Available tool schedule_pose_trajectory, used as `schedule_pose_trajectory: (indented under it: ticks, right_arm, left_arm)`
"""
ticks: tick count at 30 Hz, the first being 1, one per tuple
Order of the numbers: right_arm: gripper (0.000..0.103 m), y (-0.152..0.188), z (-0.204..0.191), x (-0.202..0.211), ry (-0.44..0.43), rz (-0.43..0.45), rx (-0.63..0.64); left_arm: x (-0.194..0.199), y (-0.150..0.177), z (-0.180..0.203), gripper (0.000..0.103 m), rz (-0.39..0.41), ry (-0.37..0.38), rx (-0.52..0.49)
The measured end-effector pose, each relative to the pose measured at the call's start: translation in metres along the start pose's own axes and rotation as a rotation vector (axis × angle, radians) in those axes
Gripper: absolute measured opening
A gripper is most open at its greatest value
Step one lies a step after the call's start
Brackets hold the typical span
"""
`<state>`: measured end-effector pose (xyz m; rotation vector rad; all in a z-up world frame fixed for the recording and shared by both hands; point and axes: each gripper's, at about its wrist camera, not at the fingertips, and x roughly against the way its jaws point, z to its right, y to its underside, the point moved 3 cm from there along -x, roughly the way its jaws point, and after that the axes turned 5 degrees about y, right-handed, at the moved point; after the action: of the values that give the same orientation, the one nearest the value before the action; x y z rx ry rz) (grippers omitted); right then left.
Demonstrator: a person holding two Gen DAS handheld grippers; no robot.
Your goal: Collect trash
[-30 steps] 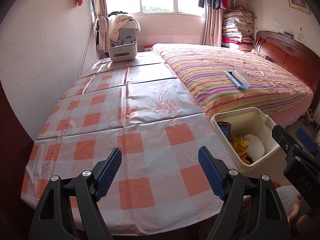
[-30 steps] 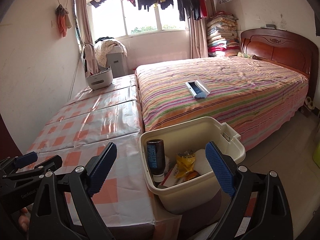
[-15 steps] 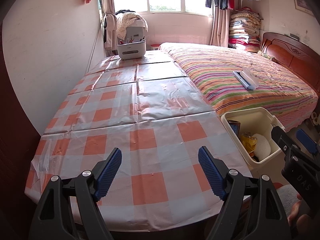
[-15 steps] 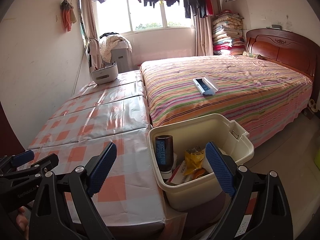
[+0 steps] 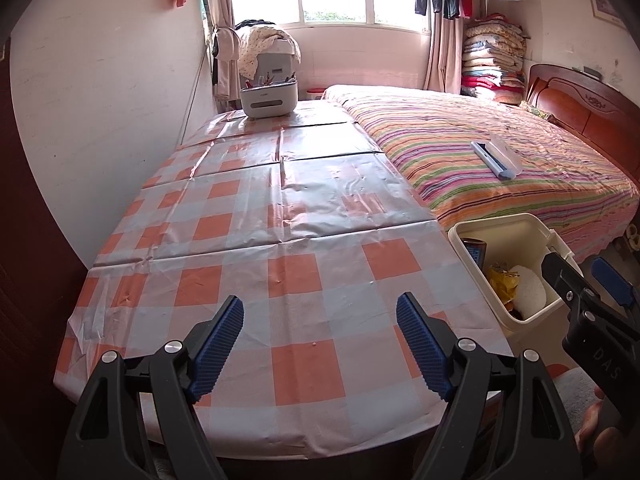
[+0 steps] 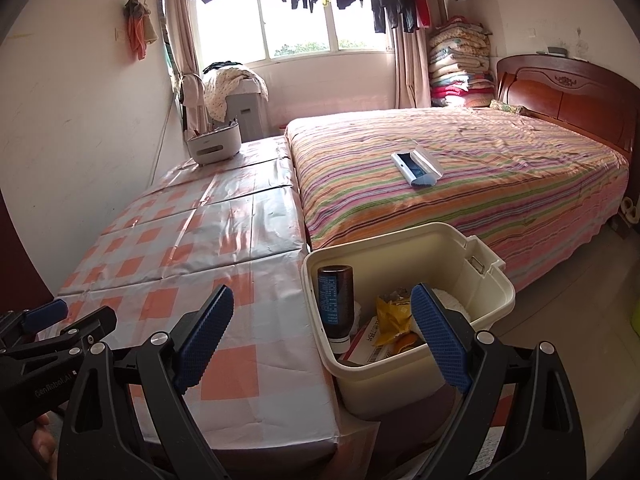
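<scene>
A cream plastic bin point(image 6: 492, 292) stands beside the table's right edge and holds a dark brown bottle point(image 6: 335, 300), a yellow wrapper point(image 6: 394, 314), a white paper wad and a printed card. The bin also shows in the left wrist view point(image 5: 500, 224). My left gripper point(image 5: 320, 344) is open and empty above the near end of the checked tablecloth point(image 5: 280, 240). My right gripper point(image 6: 320, 332) is open and empty, with one finger over the table corner and the other over the bin. Each gripper shows at the edge of the other's view.
A grey-white caddy point(image 5: 269, 98) with pens stands at the table's far end. A striped bed point(image 6: 460, 168) lies right of the table with a white and blue case point(image 6: 416, 166) on it. A wall runs along the table's left side.
Both grippers have drawn back and risen, so more of the table and the near edge show. The jaws have stayed open. The bin and its contents have not moved.
</scene>
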<state>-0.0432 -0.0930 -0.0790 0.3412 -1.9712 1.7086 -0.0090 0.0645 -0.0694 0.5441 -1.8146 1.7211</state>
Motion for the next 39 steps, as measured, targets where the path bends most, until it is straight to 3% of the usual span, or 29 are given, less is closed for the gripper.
schedule_pose_trajectory:
  ticks: [39]
  right_arm:
    - [0.089, 0.007, 0.01, -0.014, -0.01, -0.034, -0.026]
  left_arm:
    - [-0.012, 0.0, 0.009, 0.077, -0.027, -0.036, -0.042]
